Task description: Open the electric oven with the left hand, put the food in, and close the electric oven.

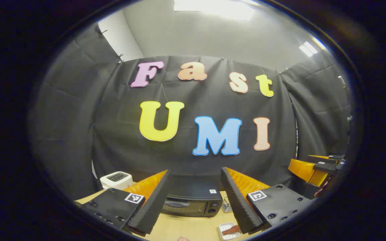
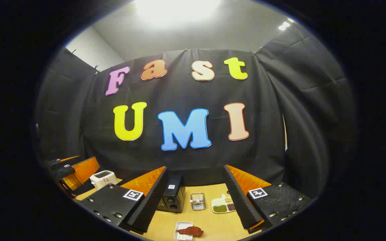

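A black electric oven (image 1: 193,202) stands on the wooden table with its door closed, straight ahead between the fingers of my left gripper (image 1: 193,201), which is open and well short of it. The right gripper view catches the oven (image 2: 172,197) from its knob end. A reddish-brown piece of food (image 2: 190,230) lies on a small white tray (image 2: 181,235) near the table's front; in the left gripper view the food (image 1: 230,230) sits beside the right finger. My right gripper (image 2: 193,201) is open and empty above the table. The other gripper appears far off in each view (image 1: 320,167) (image 2: 70,169).
A white toaster (image 1: 116,179) (image 2: 103,178) stands to the left of the oven. To the oven's right are a small metal wire holder (image 2: 198,201) and a white divided dish (image 2: 223,205) with beans and grains. Black cloth walls close the booth behind the table (image 2: 213,224).
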Available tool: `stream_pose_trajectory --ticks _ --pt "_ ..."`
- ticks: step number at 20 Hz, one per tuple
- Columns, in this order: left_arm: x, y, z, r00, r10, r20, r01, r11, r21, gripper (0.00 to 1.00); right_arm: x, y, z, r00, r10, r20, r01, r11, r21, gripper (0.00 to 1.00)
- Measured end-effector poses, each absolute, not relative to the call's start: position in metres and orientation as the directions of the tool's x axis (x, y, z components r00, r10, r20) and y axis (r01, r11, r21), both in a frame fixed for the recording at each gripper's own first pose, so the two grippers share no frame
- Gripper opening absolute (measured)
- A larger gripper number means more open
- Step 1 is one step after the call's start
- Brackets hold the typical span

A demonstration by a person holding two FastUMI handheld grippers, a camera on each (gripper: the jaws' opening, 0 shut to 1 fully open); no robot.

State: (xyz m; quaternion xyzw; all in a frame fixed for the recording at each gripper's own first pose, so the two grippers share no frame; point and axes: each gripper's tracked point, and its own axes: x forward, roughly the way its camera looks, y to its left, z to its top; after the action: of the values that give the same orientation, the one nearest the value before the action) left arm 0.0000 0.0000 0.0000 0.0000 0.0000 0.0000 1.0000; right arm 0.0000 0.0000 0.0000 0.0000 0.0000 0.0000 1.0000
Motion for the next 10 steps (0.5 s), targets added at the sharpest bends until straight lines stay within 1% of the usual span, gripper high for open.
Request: stream_pose_trajectory --ticks 3,6,10 --pt "0.002 -0.009 -0.002 1.000 0.002 -0.014 -0.002 1.000 0.021 1.00 0.006 0.004 -0.007 0.999 0.037 -0.019 -0.036 0.999 0.015 0.98" --pt "0.002 -0.010 0.004 1.000 0.025 0.006 -0.025 0.999 0.047 1.00 0.010 0.003 -0.010 0.998 0.066 -0.016 -0.065 0.997 0.031 0.98" --pt "0.000 -0.006 -0.006 0.999 0.048 -0.010 -0.048 0.999 0.022 1.00 0.012 0.002 -0.018 0.997 0.074 -0.029 -0.073 0.997 0.034 0.98"
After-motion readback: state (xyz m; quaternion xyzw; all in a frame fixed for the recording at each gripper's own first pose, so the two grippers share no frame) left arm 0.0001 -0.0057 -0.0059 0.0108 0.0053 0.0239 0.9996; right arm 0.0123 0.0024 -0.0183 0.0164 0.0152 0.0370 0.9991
